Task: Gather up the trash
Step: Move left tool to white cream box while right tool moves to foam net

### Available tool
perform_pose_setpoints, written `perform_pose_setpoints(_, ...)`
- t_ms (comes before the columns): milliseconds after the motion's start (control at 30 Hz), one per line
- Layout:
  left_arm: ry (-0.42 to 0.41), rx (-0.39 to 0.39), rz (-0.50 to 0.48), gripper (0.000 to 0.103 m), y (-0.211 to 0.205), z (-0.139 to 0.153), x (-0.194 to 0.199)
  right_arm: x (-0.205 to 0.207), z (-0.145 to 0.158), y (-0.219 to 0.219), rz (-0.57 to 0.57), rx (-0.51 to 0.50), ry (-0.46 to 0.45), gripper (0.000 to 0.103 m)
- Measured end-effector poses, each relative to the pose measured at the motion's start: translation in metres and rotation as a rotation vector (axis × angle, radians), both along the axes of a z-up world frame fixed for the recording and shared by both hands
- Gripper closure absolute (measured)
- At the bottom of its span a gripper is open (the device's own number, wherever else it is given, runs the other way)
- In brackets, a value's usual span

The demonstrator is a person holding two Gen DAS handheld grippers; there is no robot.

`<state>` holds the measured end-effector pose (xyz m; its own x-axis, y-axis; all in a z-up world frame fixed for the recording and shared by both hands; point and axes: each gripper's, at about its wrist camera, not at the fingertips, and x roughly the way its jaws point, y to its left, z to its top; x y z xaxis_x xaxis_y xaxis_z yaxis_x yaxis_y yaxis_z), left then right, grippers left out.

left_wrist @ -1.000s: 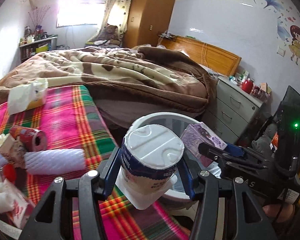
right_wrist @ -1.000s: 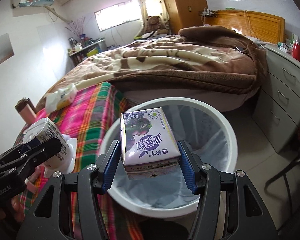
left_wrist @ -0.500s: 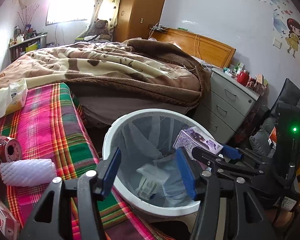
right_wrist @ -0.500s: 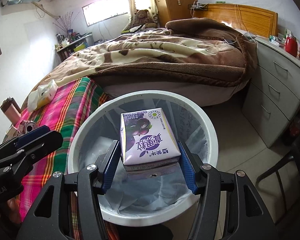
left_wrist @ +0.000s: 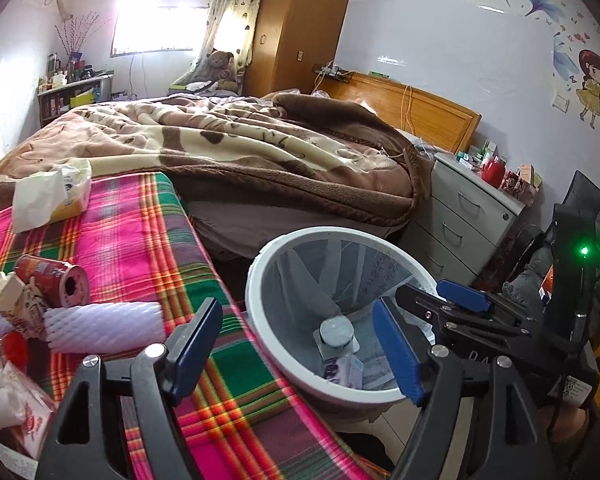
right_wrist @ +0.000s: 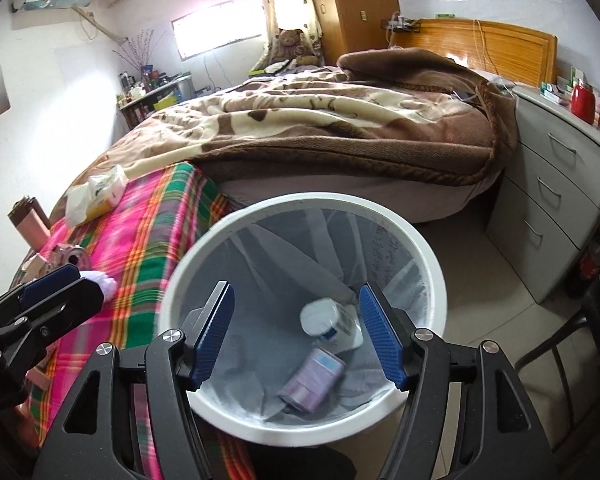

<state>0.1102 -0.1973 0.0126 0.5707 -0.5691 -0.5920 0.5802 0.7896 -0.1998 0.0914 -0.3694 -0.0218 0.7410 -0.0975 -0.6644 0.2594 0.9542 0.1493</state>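
Note:
A white bin (right_wrist: 432, 264) with a clear liner stands on the floor beside the plaid-covered table (left_wrist: 140, 220). At its bottom lie a white and blue cup (right_wrist: 328, 318) and a purple milk carton (right_wrist: 312, 380); both also show in the left wrist view, the cup (left_wrist: 336, 332) above the carton (left_wrist: 346, 370). My right gripper (right_wrist: 296, 330) hangs over the bin, its jaws opening with nothing between them. My left gripper (left_wrist: 300, 348) hovers over the bin's near rim and the table edge, jaws opening, empty. The right gripper's fingers (left_wrist: 460, 296) show at the bin's right side.
On the table lie a red can (left_wrist: 52, 280), a white foam sleeve (left_wrist: 104, 322), a tissue pack (left_wrist: 52, 196) and paper scraps at the left edge. A bed with a brown blanket (left_wrist: 240, 152) lies behind, and grey drawers (left_wrist: 468, 216) stand to the right.
The left gripper let go of the cup, which fell into the bin. The right gripper then let go of the purple carton, which also fell in. Both jaws have widened.

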Motion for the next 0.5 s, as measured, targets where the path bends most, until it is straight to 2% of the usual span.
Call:
perform_pose_setpoints(233,-0.038,-0.012,0.067,0.021,0.052,0.008,-0.013,-0.004,0.01,0.03,0.088,0.03,-0.065,0.032)
perform_pose_setpoints(400,-0.071,0.012,0.142,0.019,0.094,0.008,-0.021,-0.001,0.011,0.058,0.162,0.051,-0.08,0.031)
perform_pose_setpoints(500,-0.076,0.0,0.17,0.018,0.119,0.008,-0.026,0.003,0.011,0.075,0.196,0.043,-0.094,0.031)
